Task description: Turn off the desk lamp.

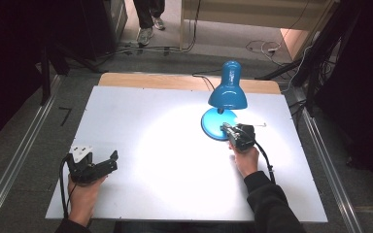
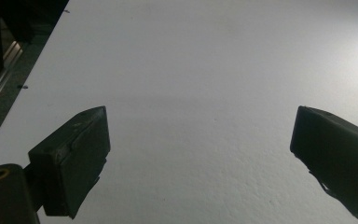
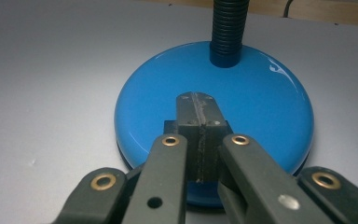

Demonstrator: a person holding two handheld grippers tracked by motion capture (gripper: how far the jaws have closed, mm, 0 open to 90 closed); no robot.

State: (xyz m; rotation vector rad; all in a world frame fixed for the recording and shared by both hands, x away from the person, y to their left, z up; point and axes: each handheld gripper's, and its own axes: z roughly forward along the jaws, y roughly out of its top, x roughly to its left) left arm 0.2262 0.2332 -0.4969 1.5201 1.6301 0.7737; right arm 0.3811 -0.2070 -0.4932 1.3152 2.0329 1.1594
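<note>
Right gripper (image 3: pixel 198 105), fingers pressed together empty, tips over the blue lamp base (image 3: pixel 261 93); left gripper (image 1: pixel 93 167), fingers wide, far off.

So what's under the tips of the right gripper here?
The shut right gripper sits over the blue lamp base, on a small dark block, likely the switch. The jaws cover most of it, so contact and switch position can't be told.

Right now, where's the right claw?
High view: the right claw sits right of centre on the white table, its shut tips over the near edge of the blue lamp base.
</note>
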